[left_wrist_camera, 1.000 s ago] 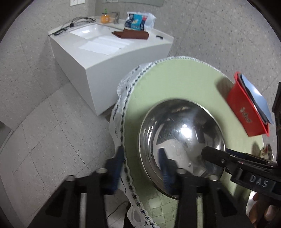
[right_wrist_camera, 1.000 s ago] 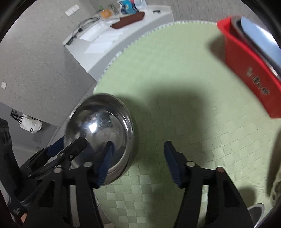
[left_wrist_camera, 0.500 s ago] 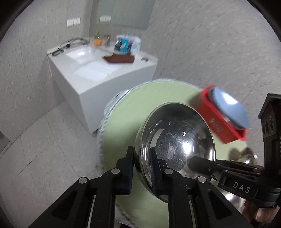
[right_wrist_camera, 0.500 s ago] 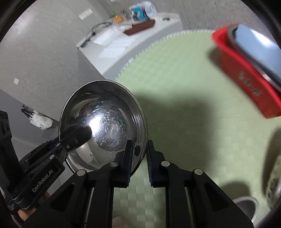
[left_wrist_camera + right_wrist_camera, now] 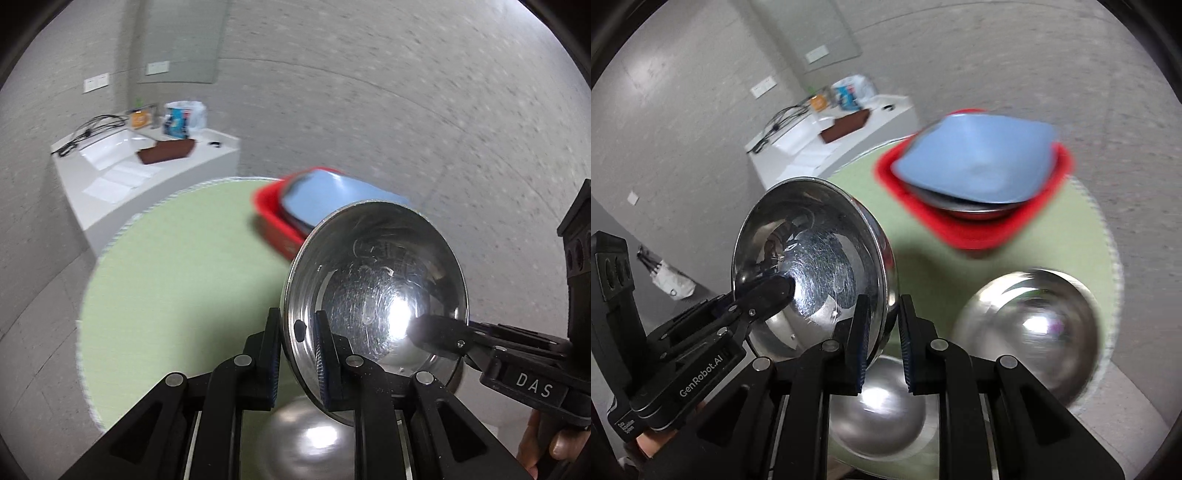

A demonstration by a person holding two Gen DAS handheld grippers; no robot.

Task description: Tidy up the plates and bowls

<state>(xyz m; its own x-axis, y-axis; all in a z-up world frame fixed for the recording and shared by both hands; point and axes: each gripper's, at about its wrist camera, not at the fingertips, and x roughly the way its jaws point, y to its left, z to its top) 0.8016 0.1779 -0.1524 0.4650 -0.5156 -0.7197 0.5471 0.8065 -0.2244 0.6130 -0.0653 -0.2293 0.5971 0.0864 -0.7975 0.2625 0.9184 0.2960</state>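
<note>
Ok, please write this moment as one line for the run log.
left claw: shut on steel bowl rim | right claw: shut on opposite rim | bowl: lifted, tilted | red basket: holds blue plate

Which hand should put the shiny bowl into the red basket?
Probably the right. The right gripper pinches the bowl rim on the side nearer the basket, which it sees clearly. The left gripper also grips the rim, but from there the bowl hides part of the basket.
</note>
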